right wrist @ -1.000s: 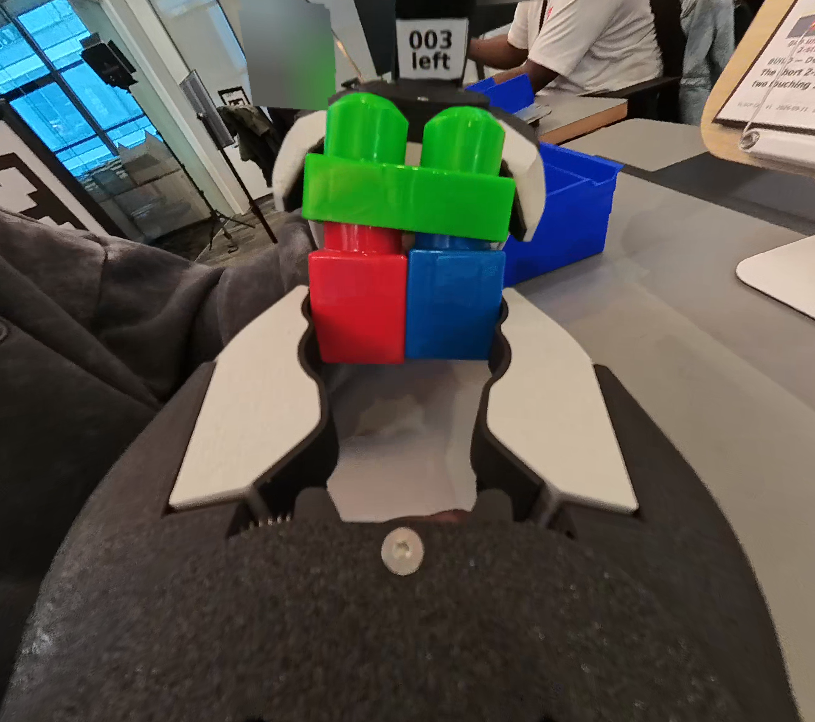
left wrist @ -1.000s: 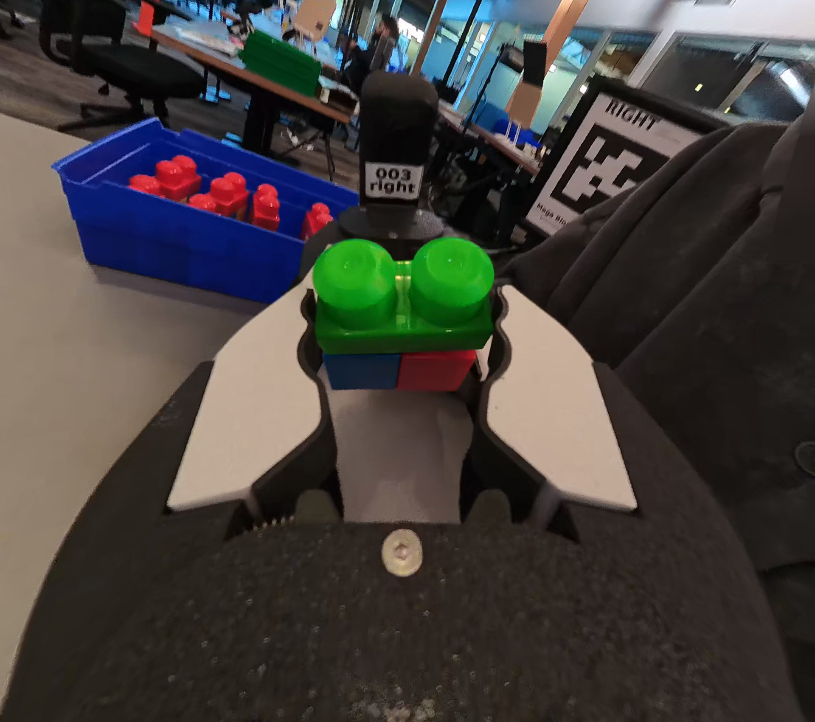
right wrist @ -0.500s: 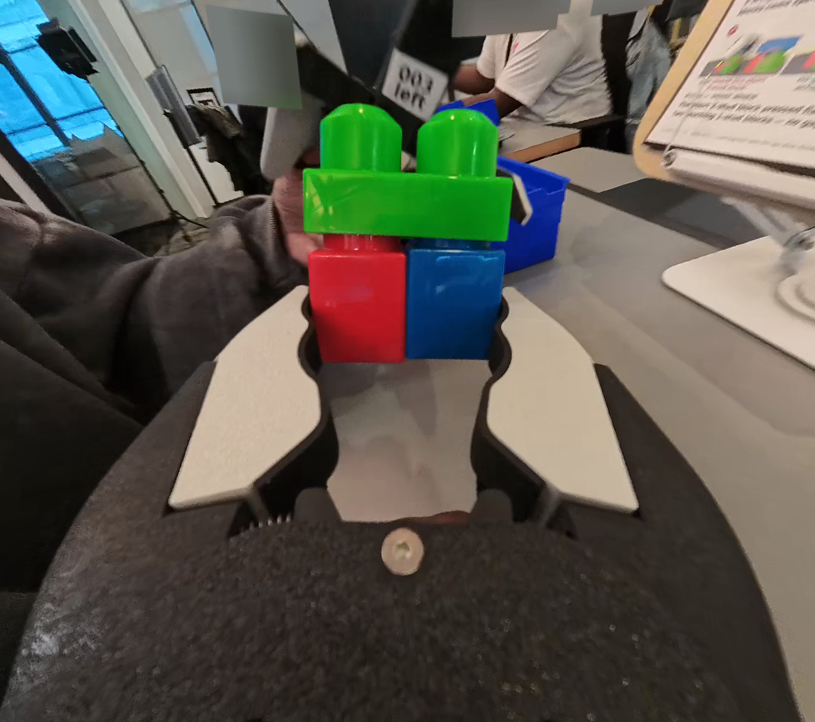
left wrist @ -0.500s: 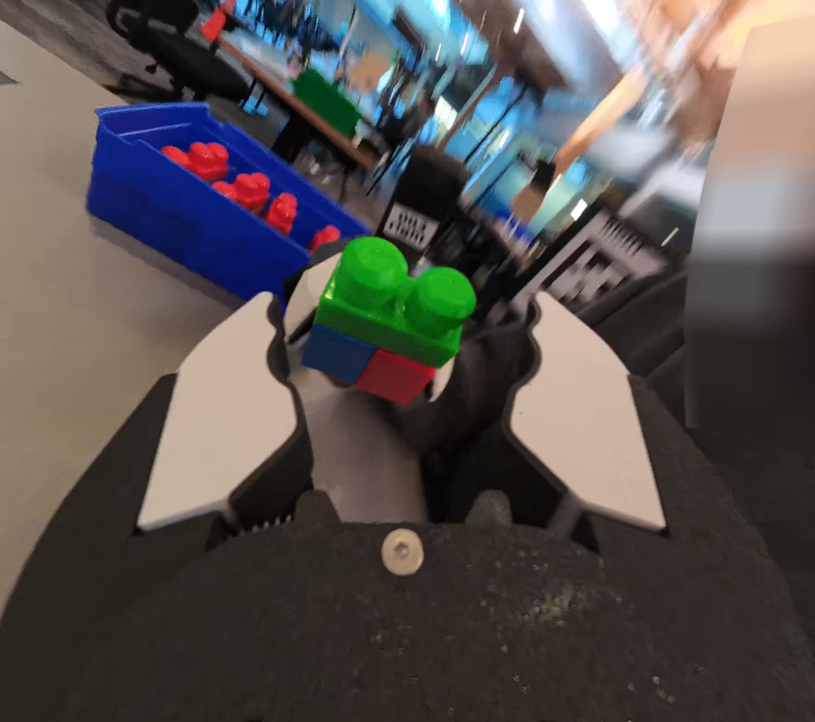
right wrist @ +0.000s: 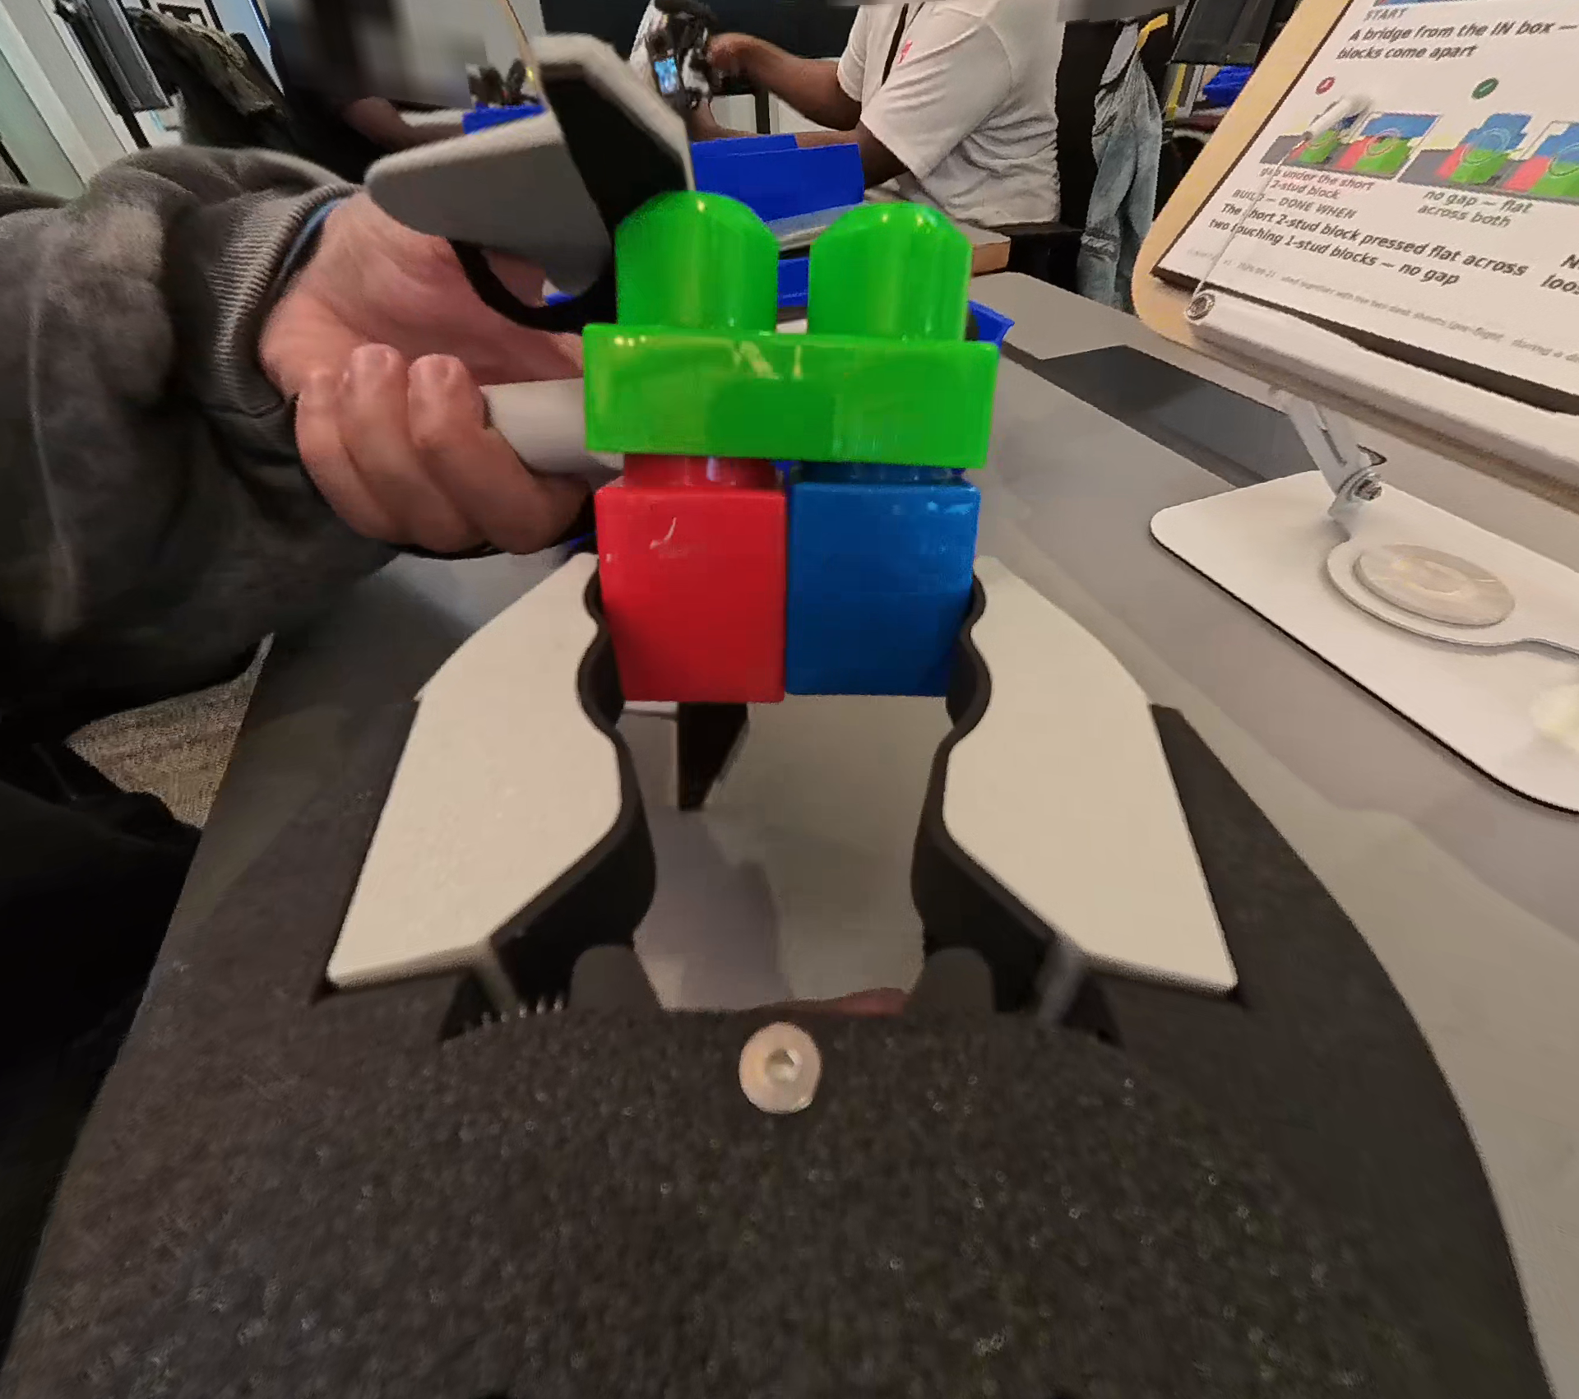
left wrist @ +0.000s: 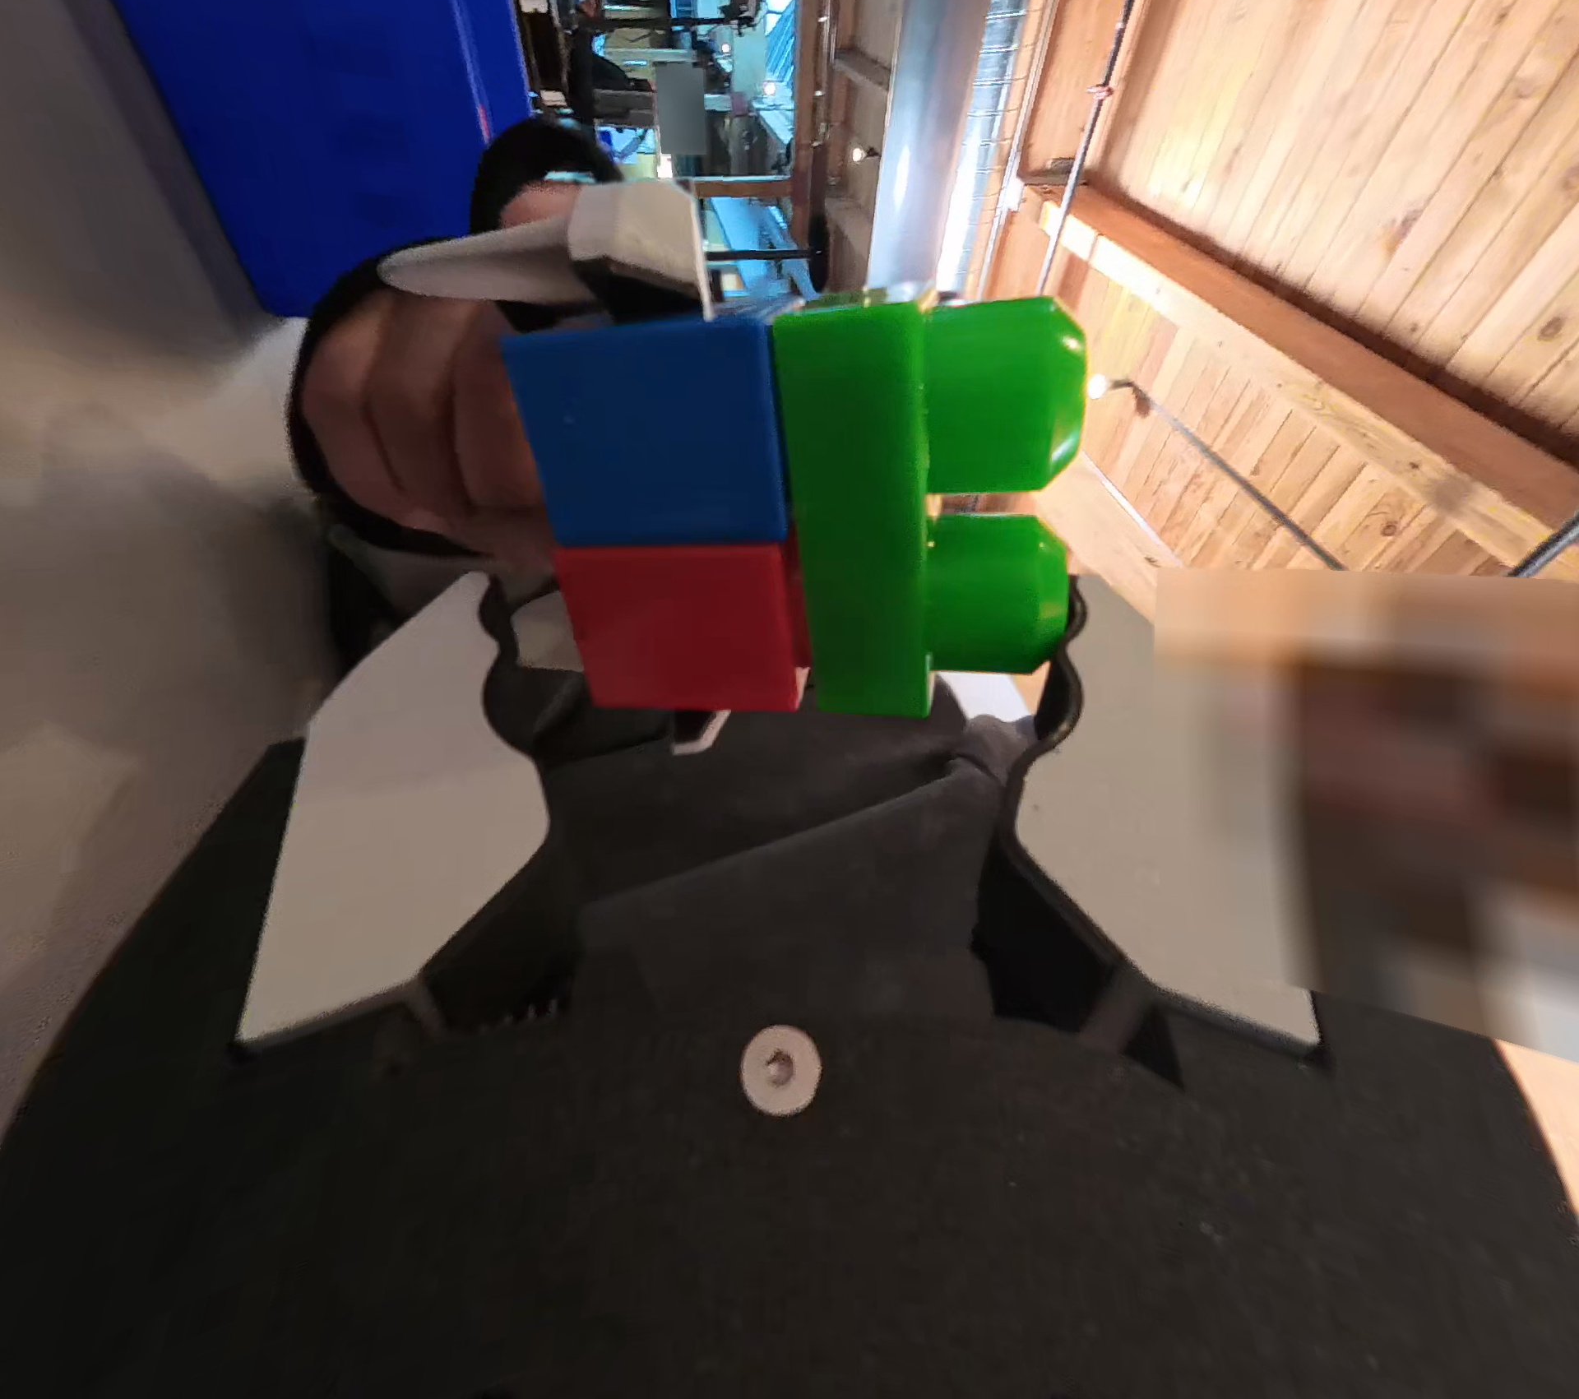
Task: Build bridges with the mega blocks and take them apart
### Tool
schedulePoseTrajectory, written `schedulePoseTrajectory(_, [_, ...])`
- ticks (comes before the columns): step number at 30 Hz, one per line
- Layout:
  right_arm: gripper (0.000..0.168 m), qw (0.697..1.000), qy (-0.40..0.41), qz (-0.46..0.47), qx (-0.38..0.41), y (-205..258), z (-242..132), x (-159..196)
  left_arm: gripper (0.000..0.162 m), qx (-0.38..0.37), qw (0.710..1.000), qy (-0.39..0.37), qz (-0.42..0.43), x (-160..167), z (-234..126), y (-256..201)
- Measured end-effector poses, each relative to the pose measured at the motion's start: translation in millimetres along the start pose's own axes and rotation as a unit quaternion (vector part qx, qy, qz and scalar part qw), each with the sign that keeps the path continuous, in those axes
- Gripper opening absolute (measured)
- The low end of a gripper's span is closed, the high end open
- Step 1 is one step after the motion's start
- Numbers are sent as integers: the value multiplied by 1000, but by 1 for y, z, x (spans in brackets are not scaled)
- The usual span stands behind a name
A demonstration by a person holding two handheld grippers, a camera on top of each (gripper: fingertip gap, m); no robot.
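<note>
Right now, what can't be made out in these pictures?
- Left wrist view: the inside of the blue plastic bin. Only its wall shows, cut off by the edge.
- Right wrist view: whether the left hand-held gripper touches the green two-stud block, which hides its fingertips.
- Right wrist view: the printed instruction sheet, cut off at the right edge.

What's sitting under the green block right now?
Under the green block sit a red block and a blue block, side by side and touching. Their studs are mostly hidden inside it; only the rims show. The right gripper clamps both.
</note>
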State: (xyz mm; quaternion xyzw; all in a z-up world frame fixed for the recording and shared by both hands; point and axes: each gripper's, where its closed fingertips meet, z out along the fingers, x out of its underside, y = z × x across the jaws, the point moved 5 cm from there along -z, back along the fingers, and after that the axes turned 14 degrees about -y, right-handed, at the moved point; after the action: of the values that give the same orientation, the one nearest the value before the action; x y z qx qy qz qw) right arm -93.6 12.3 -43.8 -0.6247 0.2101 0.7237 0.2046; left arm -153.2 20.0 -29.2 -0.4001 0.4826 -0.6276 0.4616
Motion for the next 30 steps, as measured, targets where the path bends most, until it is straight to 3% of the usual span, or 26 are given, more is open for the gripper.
schedulePoseTrajectory(4, [76, 1000, -9, 2, 1, -2, -1, 2, 105, 7, 999, -21, -25, -3, 3, -4])
schedulePoseTrajectory(7, [76, 1000, 8, -15, -3, 1, 2, 7, 114, -1, 999, -35, -32, -4, 1, -1])
schedulePoseTrajectory(13, [76, 1000, 6, -9, -10, 7, 8, 11, 110, -8, 999, -37, -31, -3, -7, 3])
schedulePoseTrajectory(25, [76, 999, 28, 0, -25, 11, 9, 19, 106, -31, 999, 35, 20, 4, -12, 10])
schedulePoseTrajectory(30, [76, 999, 29, 8, -25, 10, 9, 20, 106, -29, 999, 26, 10, 3, -13, 11])
